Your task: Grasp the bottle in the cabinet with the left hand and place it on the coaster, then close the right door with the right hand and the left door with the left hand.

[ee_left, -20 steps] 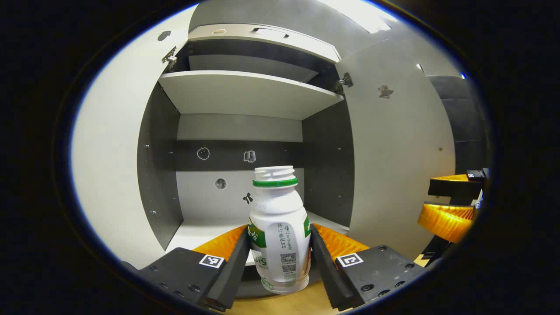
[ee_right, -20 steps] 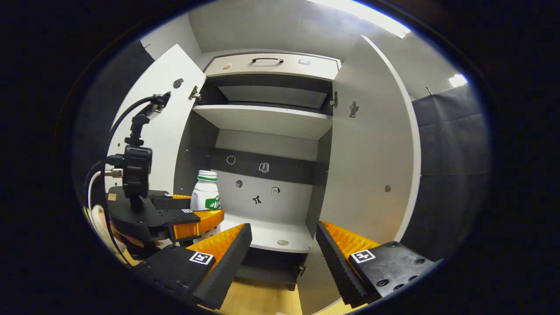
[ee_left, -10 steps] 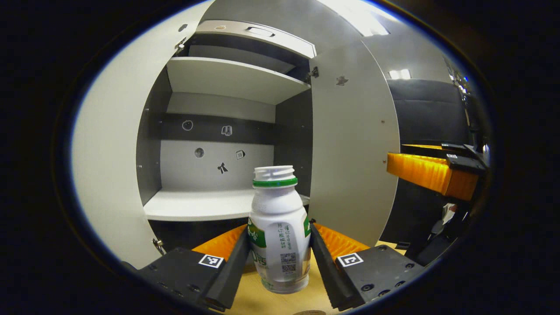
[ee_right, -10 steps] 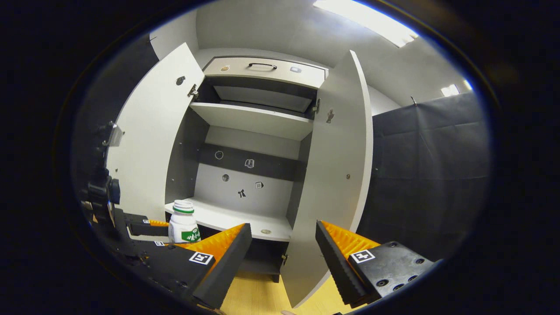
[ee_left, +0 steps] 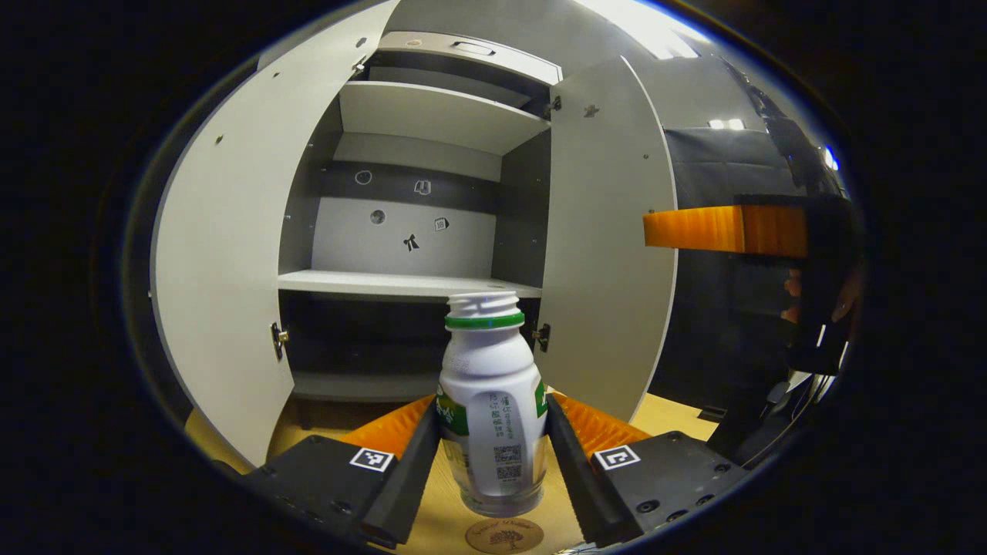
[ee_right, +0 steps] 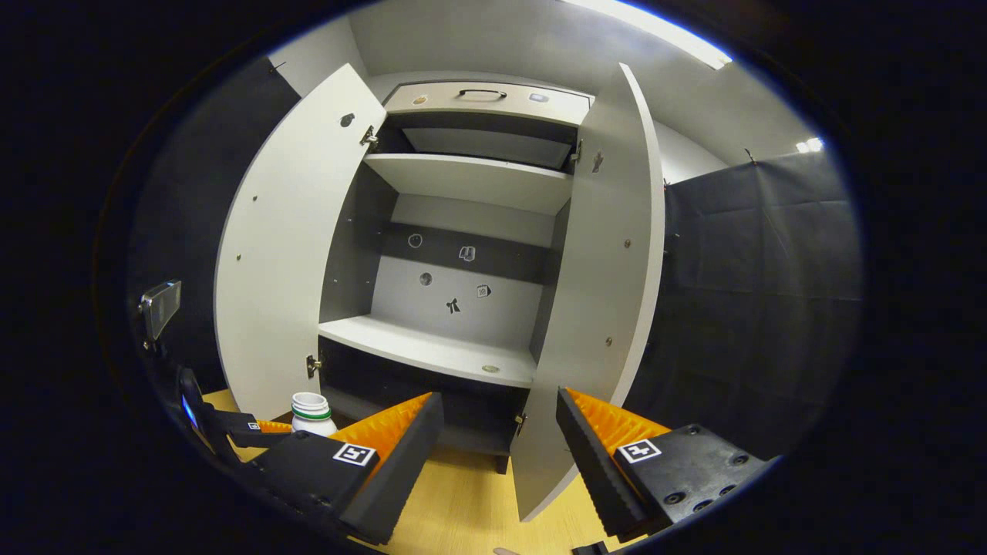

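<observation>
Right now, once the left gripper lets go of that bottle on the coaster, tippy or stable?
Probably somewhat tippy: the bottle looks tall for its base, and the coaster is small. Likely light and fairly rigid plastic; the left gripper pinches it without visible denting. No cap visible, so any contents could spill.

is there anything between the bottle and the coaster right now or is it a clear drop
Nothing visible stands between them. In the left gripper view the bottle, held in the left claw, hangs just above the round coaster on the wooden tabletop, with only bare wood around it.
</observation>
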`<state>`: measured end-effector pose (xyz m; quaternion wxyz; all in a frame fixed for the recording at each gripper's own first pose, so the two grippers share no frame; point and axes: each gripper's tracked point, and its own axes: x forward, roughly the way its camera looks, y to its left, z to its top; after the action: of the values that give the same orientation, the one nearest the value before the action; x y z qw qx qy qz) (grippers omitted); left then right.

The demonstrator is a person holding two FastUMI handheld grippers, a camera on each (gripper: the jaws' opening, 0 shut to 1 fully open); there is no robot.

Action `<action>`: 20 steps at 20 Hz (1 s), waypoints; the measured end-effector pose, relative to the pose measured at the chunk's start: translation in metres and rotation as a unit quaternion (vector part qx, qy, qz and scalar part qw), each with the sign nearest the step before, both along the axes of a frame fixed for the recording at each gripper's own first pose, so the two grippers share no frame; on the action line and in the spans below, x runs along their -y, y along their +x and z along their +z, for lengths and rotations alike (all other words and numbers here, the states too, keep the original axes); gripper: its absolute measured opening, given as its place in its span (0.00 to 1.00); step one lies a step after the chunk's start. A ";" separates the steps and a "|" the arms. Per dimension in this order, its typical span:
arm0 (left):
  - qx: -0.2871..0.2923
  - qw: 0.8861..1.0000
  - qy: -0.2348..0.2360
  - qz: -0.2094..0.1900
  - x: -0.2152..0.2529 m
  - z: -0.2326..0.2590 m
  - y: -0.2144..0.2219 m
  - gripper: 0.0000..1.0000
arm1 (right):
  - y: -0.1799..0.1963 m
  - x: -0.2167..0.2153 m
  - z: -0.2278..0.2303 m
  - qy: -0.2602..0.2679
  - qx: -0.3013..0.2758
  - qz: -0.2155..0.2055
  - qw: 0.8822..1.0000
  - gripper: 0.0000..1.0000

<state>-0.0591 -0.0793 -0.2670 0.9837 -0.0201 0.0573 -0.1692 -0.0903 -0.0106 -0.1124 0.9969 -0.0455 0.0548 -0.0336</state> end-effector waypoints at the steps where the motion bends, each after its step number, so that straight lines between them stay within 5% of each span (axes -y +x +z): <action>1: 0.001 1.000 -0.004 0.010 0.000 -0.013 -0.006 0.79 | -0.004 0.001 -0.008 0.002 -0.002 0.002 1.000 0.98; 12: 0.035 0.995 0.084 0.035 0.007 -0.119 -0.021 0.80 | -0.039 -0.015 -0.090 0.003 -0.062 0.027 0.998 0.98; 20: 0.031 0.998 0.057 0.028 0.014 -0.131 -0.028 0.81 | -0.035 -0.010 -0.104 0.016 -0.073 0.015 0.997 0.98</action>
<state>-0.0875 -0.0930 -0.3980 0.9890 0.0393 0.0354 -0.1384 -0.1248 -0.0007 -0.2164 0.9911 -0.0328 0.1278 -0.0147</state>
